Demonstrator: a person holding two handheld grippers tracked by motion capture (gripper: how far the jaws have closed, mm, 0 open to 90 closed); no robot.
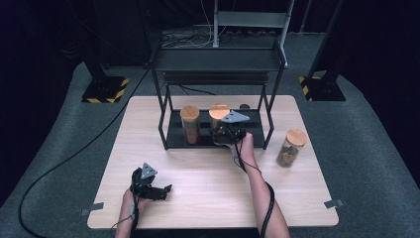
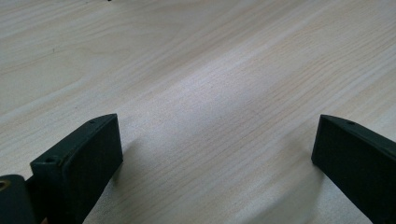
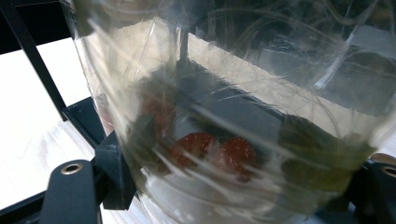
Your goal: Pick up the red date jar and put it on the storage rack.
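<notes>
Jar in grip (image 3: 233, 116): clear glass, cork lid, red and dark pieces at the bottom; on the lower shelf of the black rack, right of its neighbour, pressed between the right gripper's jaws.
Left gripper (image 1: 157, 191): low over the near left part of the table, well apart from the rack; jaws spread wide, bare wood between them.
Table (image 1: 208, 188): pale wood, rack at the far middle.
Rack (image 1: 218, 62): black metal, two levels, standing on the far half of the table.
Left jar (image 1: 190, 124): cork lid, reddish-brown filling, upright on the lower shelf, just beside the gripped jar.
Right gripper (image 1: 225, 133): reaching onto the lower shelf, clenched around the gripped jar.
Far-right jar (image 1: 290, 148): cork lid, brown contents, upright on the table right of the rack.
</notes>
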